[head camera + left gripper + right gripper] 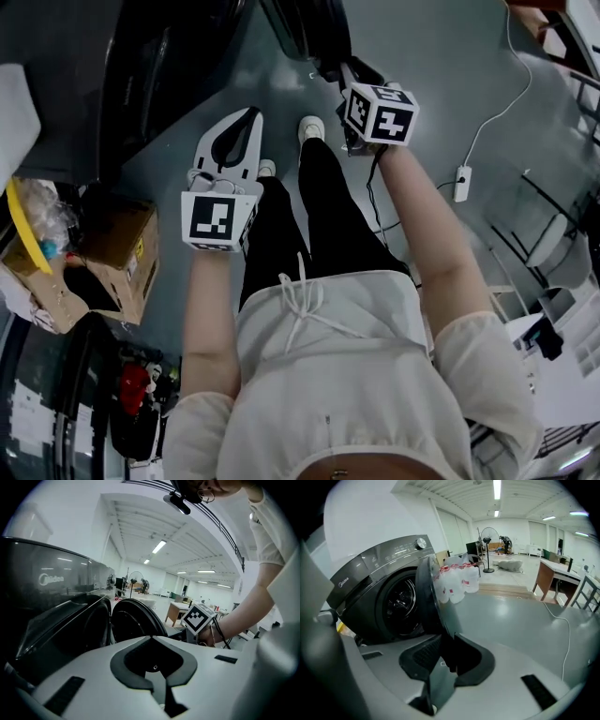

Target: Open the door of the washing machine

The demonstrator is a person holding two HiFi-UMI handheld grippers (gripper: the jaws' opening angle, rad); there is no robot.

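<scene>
The dark grey washing machine stands at the left of the right gripper view, its drum opening uncovered. Its round door is swung out, edge-on toward me. My right gripper is shut on the door's rim, which runs between the pads. In the head view the right gripper reaches the door above the person's feet. My left gripper hangs beside the machine with its tips together and nothing in them. In the left gripper view, the left gripper points at the open door.
A cardboard box sits on the floor at the left, by a yellow hoop. A power strip on a white cable lies at the right. A wooden desk and a standing fan are farther off. The person's legs stand between the grippers.
</scene>
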